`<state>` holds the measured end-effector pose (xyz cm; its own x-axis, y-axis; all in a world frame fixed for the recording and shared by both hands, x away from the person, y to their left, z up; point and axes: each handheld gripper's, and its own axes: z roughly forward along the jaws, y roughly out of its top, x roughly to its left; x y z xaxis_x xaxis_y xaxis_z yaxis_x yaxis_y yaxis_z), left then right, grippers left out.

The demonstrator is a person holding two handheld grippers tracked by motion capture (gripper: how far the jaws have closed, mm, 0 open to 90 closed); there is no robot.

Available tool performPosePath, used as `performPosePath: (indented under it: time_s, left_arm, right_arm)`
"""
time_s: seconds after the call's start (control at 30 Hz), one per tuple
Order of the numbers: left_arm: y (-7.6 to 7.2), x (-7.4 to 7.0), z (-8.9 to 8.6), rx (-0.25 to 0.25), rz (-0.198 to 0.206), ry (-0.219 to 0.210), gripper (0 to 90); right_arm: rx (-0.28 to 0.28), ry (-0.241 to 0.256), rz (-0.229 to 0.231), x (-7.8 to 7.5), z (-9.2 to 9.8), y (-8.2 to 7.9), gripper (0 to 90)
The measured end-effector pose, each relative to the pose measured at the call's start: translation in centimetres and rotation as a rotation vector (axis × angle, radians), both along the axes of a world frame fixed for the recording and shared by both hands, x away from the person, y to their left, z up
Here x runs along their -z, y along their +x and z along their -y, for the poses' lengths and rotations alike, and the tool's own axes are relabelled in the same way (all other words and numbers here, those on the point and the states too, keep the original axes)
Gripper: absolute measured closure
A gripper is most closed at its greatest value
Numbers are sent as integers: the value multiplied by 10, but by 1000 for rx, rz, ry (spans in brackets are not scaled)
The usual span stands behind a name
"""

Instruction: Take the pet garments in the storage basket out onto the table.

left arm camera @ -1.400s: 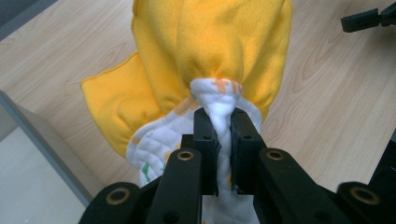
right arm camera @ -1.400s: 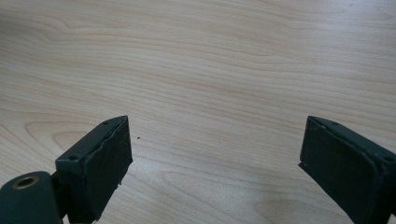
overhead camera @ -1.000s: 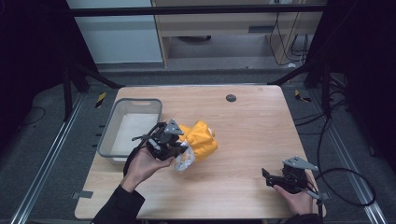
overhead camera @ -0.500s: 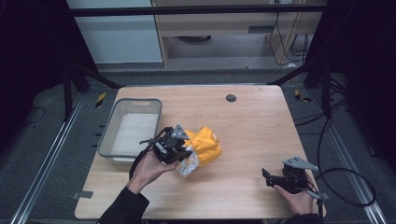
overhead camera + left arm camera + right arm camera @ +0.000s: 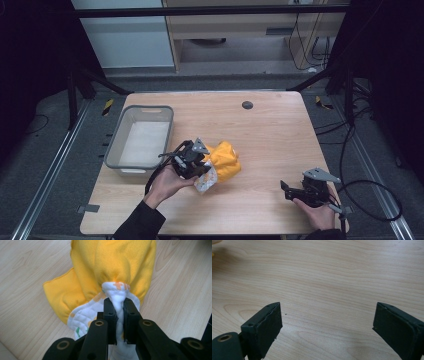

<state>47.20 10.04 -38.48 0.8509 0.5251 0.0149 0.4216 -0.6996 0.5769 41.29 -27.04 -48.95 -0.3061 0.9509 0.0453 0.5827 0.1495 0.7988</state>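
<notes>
A bunched yellow cloth with a white patterned lining (image 5: pixel 223 161) lies near the middle of the wooden table (image 5: pixel 270 135). My left gripper (image 5: pixel 200 172) is shut on a fold of its white edge. In the left gripper view the two jaws pinch the white quilted fabric (image 5: pixel 117 302), and the yellow cloth (image 5: pixel 112 265) spreads out beyond them. My right gripper (image 5: pixel 286 189) rests low over the table at the front right, open. Bare wood (image 5: pixel 327 290) shows between its wide-spread jaws.
A grey plastic bin (image 5: pixel 141 137) stands on the table's left side, just left of the cloth. A small dark round hole (image 5: pixel 247 105) sits near the table's far edge. Cables trail on the floor at the right.
My left gripper has carried the cloth to the right, away from the bin. The right gripper has stayed in place.
</notes>
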Motion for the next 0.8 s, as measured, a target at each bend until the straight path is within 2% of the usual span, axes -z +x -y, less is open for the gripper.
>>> performPosePath:
  time_s: [0.4, 0.8]
  left_arm:
    - [3, 15, 7, 5, -35, 15, 831]
    - [6, 24, 11, 6, -51, 14, 825]
  right_arm:
    - [0, 0, -2, 0, 0, 0, 82]
    - [0, 6, -9, 0, -1, 0, 82]
